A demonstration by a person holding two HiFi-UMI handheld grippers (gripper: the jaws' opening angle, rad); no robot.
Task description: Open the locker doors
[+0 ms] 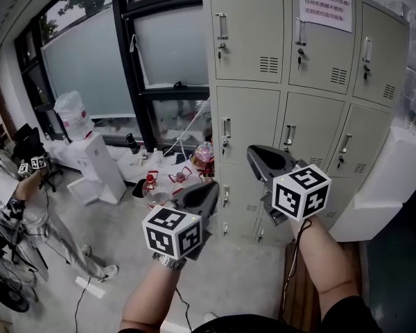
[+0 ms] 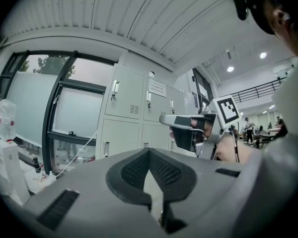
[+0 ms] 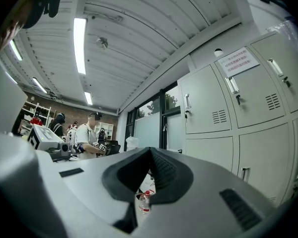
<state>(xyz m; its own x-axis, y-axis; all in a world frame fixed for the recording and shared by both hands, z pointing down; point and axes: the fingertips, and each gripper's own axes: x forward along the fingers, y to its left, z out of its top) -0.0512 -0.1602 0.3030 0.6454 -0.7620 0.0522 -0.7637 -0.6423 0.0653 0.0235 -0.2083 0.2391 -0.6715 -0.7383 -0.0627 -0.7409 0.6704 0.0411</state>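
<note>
A: State of the two claws?

B: Left claw point(image 2: 149, 151): closed, tips met at the apex, nothing gripped, as read in the left gripper view. Right claw point(image 3: 150, 150): likewise closed and empty, as read in the right gripper view.

A: And from the head view?

B: Both seen from behind, marker cubes nearest the camera. Left claw point(image 1: 209, 188) lower and to the left, right claw point(image 1: 254, 153) higher and to the right. Both held level in front of the locker point(image 1: 249, 19), touching no part of it. Closure harder to judge from this angle.

A: Position of the task's thing?

B: Locker upright, just right of the window point(image 1: 170, 47). Doors point(image 1: 248, 120) arranged in rows, every visible one shut, each with an upright handle near one edge. White notice point(image 1: 324, 9) fixed to an upper door; print too small to read.

A: Shown by one view and not the others?

B: Head view only: floor clutter beneath the window, including a red-capped bottle point(image 1: 150, 184), and a large water jug point(image 1: 73, 113) further left. Left gripper view only: the right claw point(image 2: 165, 119) in profile, in front of the locker. Right gripper view only: ceiling strip lights point(image 3: 80, 43) and the room's far end, with a standing person point(image 3: 89, 138) there.
</note>
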